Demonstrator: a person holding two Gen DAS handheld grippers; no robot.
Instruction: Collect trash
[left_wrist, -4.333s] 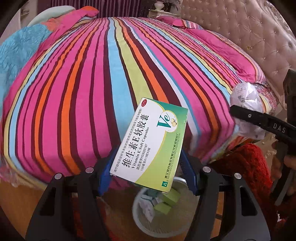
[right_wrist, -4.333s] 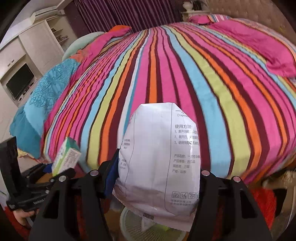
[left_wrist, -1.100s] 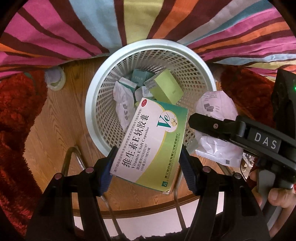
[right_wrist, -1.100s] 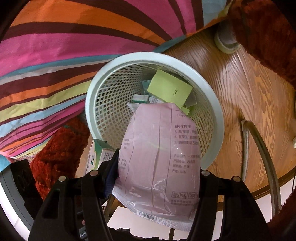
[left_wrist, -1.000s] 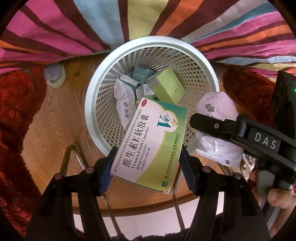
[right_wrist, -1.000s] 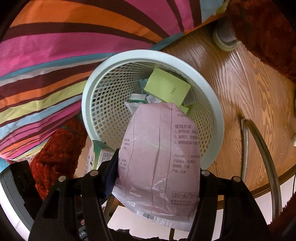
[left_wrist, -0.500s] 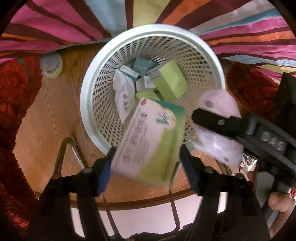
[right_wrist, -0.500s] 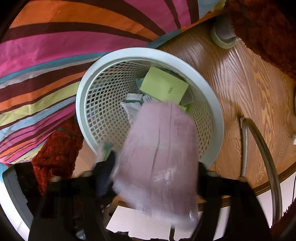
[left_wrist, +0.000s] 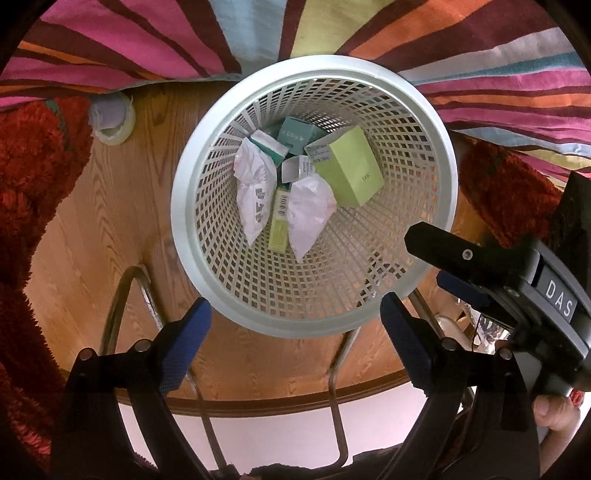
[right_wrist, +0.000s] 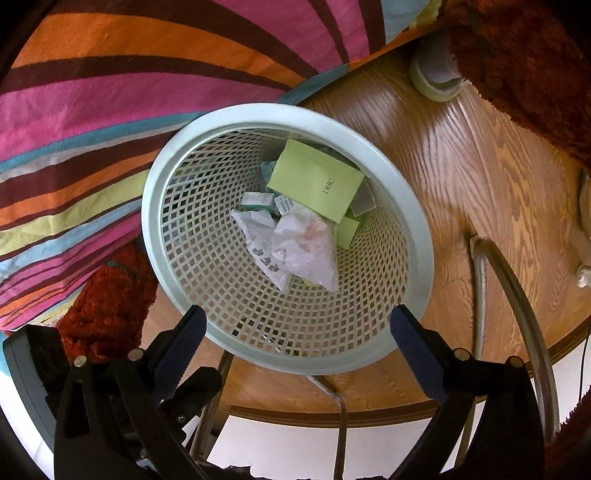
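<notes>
Striped bedspread (left_wrist: 129, 44): pink, maroon, orange, blue and yellow bands, hanging over the far side of the scene and reaching down just behind the basket.

Wooden floor (left_wrist: 92, 221): oak-grain boards under everything, with a curved wooden edge near the cameras.

Red shaggy rug (left_wrist: 26, 177): lies on the floor left of the basket in the left wrist view; more red pile shows on the right.

Basket (left_wrist: 184, 229): round white plastic mesh bin standing on the floor beside the bed, directly below both grippers. Also seen in the right wrist view (right_wrist: 155, 236).

Metal tube frame (left_wrist: 122, 295): bent chrome tubing on the floor on the near side of the basket.

Left gripper (left_wrist: 295, 332): jaws spread wide, blue pads well apart, nothing between them; it hangs above the near rim of the basket.

Right gripper (right_wrist: 295, 332): jaws likewise spread wide and empty, above the near rim. It also shows at the right edge of the left wrist view (left_wrist: 458, 273).

Green box (left_wrist: 347, 173): marked DHC, the largest item in the basket, tilted against the far wall.

White bags (left_wrist: 310, 214): two crumpled printed bags lying in the basket bottom, with a narrow box (left_wrist: 279, 218) between them.

Teal box (left_wrist: 295, 134): small, at the far side of the basket bottom.
</notes>
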